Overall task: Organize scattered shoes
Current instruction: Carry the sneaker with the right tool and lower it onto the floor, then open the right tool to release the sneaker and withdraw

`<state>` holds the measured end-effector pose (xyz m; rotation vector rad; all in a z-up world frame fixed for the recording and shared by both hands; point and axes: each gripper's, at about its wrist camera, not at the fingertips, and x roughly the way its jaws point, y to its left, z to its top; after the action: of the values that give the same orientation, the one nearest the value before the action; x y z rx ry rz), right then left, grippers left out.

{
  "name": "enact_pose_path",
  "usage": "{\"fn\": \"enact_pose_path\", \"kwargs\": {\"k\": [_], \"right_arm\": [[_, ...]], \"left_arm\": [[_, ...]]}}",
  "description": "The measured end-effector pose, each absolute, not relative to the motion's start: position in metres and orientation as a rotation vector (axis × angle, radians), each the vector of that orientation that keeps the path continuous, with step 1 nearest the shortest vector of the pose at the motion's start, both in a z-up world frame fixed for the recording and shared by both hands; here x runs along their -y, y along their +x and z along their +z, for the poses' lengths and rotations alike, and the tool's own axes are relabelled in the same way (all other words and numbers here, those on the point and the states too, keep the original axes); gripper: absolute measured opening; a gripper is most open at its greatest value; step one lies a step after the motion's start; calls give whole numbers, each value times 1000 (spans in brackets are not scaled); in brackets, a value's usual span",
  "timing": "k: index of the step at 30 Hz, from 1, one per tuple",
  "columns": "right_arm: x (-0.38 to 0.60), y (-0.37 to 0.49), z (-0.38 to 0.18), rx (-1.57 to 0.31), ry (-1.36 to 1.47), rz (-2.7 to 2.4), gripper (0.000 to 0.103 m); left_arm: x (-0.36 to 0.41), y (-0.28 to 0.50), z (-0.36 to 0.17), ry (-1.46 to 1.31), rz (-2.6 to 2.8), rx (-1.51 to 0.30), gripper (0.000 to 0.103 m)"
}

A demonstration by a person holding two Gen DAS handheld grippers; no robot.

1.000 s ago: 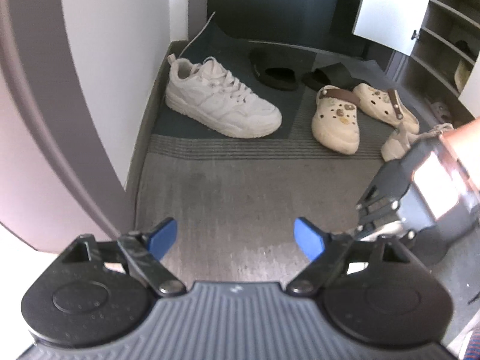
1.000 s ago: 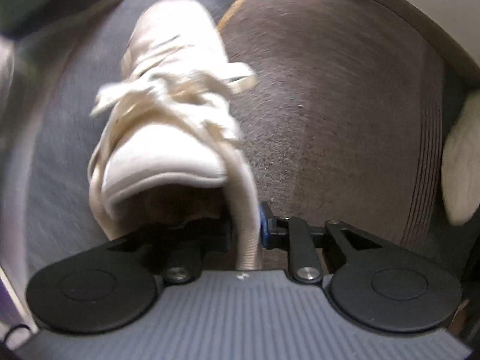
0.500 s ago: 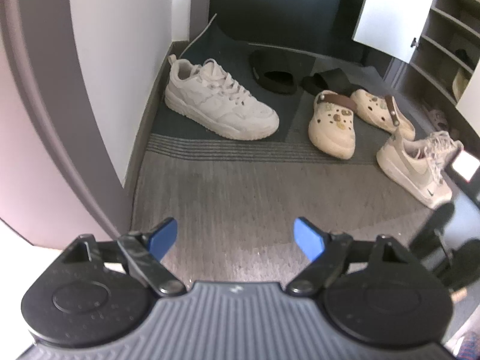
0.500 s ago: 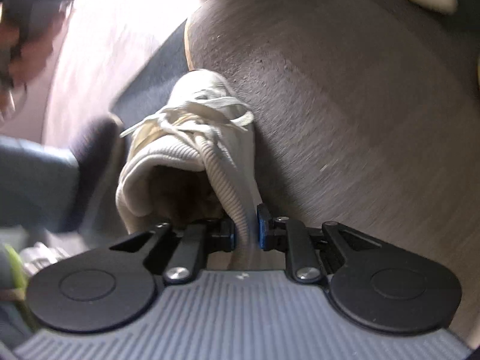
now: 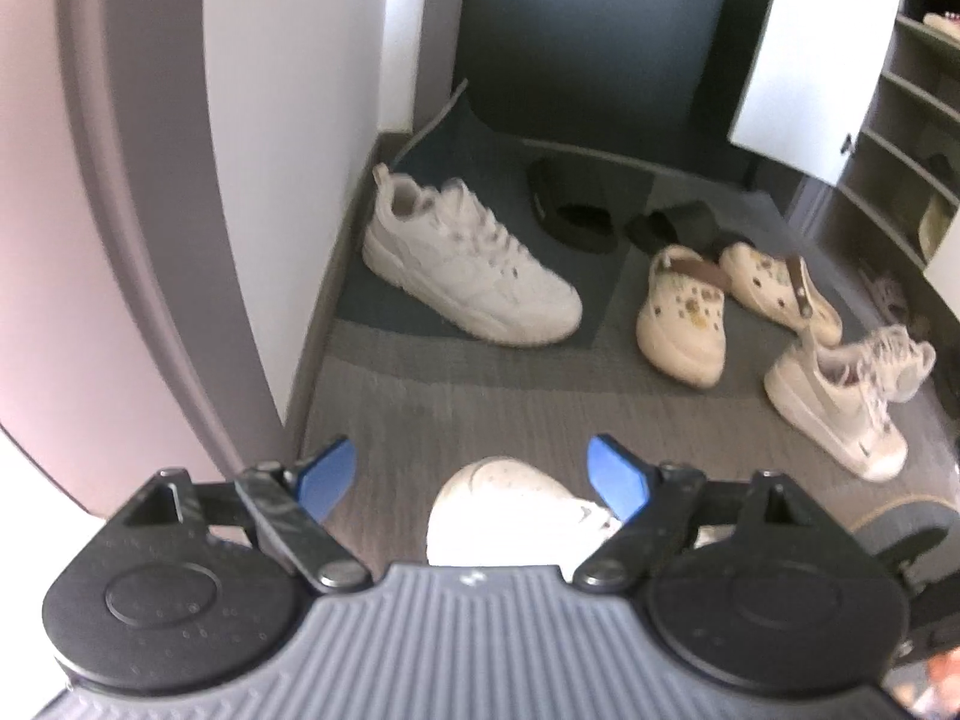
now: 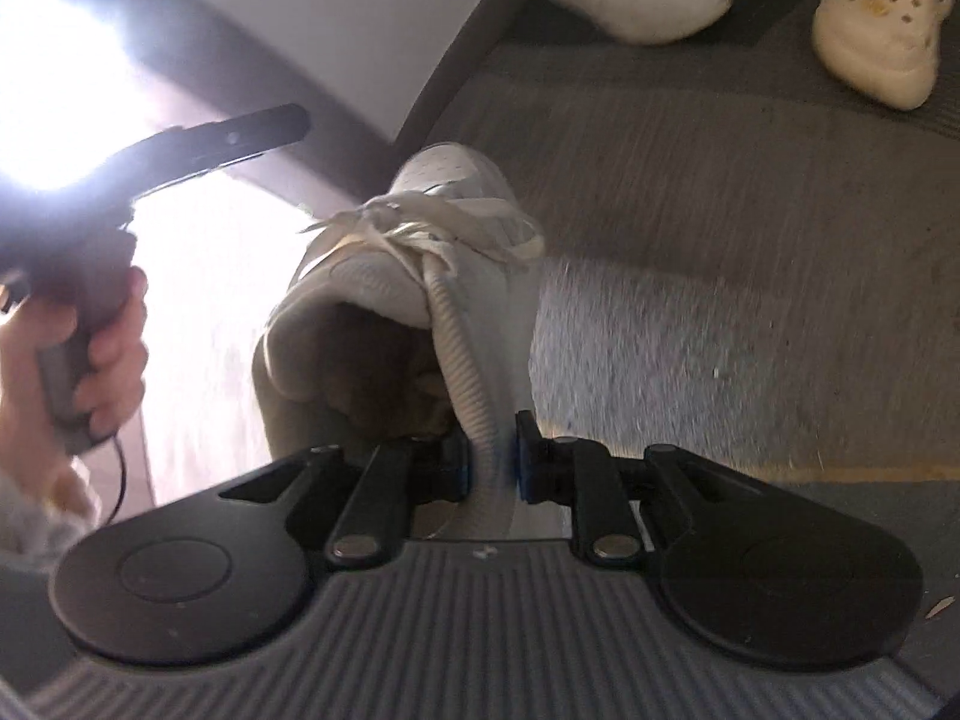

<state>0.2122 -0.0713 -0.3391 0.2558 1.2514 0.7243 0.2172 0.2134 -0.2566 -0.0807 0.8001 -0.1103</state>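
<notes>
Covering the entryway, the grey carpet (image 5: 456, 408) is carrying most of the scattered shoes, with a shoe cabinet (image 5: 912, 138) standing open at the right edge of the left wrist view. Near the white wall a chunky white sneaker (image 5: 468, 276) is sitting on a darker mat, with two cream clogs (image 5: 684, 312) and a low cream sneaker (image 5: 840, 402) lying to its right and black slides (image 5: 570, 216) behind them. The held sneaker (image 6: 432, 252) is hanging above the carpet, toe pointing away, its cream laces bunched loosely and its ribbed collar edge pale against a brown lining. The right gripper (image 6: 492, 462) is clenching that collar between its fingers. The left gripper (image 5: 471, 474) is standing wide and released, with the held sneaker's perforated toe showing between its blue fingers (image 5: 327, 471), touching neither.
</notes>
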Motion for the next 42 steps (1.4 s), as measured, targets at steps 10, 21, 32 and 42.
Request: {"fn": "enact_pose_path", "kwargs": {"k": [10, 21, 32, 42], "right_arm": [[11, 205, -391, -1316, 345, 397, 18], [-35, 191, -415, -1326, 265, 401, 22], [-13, 198, -391, -1335, 310, 469, 40], [83, 182, -333, -1118, 323, 408, 62]], "left_arm": [[-217, 212, -251, -148, -123, -784, 86], [-216, 207, -253, -153, -144, -796, 87], [-183, 211, -248, -99, -186, -802, 88], [-132, 214, -234, -41, -247, -782, 91]]}}
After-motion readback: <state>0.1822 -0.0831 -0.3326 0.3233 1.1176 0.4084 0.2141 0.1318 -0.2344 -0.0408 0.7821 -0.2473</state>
